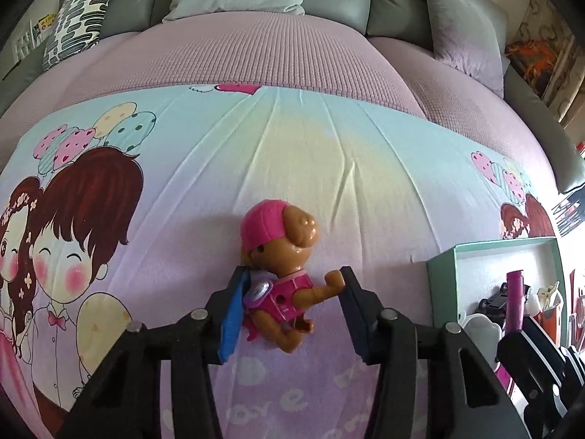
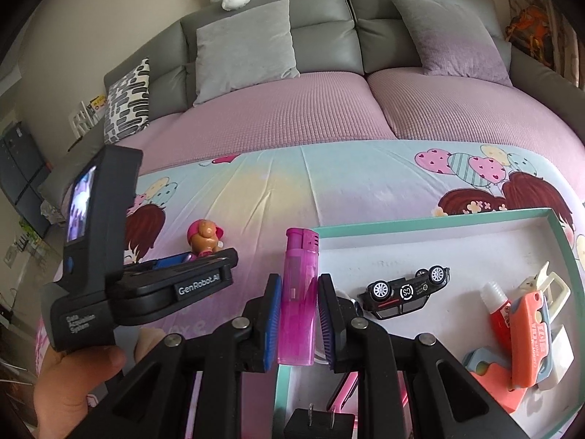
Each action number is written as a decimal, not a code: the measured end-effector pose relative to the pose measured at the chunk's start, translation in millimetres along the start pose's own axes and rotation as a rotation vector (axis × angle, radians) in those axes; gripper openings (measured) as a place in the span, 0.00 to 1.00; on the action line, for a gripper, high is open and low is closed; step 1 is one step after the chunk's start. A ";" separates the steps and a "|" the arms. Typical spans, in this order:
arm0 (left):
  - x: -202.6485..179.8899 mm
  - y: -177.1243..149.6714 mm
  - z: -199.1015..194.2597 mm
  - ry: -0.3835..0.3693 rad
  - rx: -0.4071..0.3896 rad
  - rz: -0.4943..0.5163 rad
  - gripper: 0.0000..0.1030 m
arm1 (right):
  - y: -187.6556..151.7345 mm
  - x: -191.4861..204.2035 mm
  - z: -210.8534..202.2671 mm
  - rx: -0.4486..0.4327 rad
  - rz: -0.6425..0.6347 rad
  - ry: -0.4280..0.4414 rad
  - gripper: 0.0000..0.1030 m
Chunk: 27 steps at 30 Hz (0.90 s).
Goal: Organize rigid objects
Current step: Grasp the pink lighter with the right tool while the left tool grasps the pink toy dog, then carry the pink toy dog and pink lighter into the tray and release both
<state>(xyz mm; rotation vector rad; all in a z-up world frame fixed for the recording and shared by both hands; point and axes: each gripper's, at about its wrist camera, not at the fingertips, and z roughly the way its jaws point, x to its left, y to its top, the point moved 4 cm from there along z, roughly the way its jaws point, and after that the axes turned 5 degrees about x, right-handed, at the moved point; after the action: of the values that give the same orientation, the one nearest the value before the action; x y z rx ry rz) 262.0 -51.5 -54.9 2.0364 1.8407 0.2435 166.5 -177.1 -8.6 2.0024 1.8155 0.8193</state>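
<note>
L tool (image 1: 292, 292) sits around the toy dog figure (image 1: 281, 274), which lies on the cartoon-print sheet (image 1: 310, 168) of the bed, left of the box. Its fingers bracket the figure's body; blue pad at its back, other finger (image 1: 353, 303) touching the raised paw, but can't tell if it's actually gripped.

R tool (image 2: 298, 311) is clamped on a pink lighter (image 2: 298, 292), upright, over the near-left edge of the teal box (image 2: 420, 217). Inside the box: black toy car (image 2: 406, 292) upside down, orange utility knife (image 2: 526, 336) far right w/ a small red tube (image 2: 499, 311) beside it.
</note>
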 end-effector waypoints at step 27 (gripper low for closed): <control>-98.4 -78.2 -133.0 -0.175 -0.201 0.108 0.49 | -47.7 -105.3 -88.9 -0.074 0.158 -0.124 0.21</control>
<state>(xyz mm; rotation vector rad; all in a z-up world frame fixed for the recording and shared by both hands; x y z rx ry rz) 127.7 -121.2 48.1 1.9543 1.5396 0.2596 71.8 -286.0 12.3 2.1197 1.5532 0.7760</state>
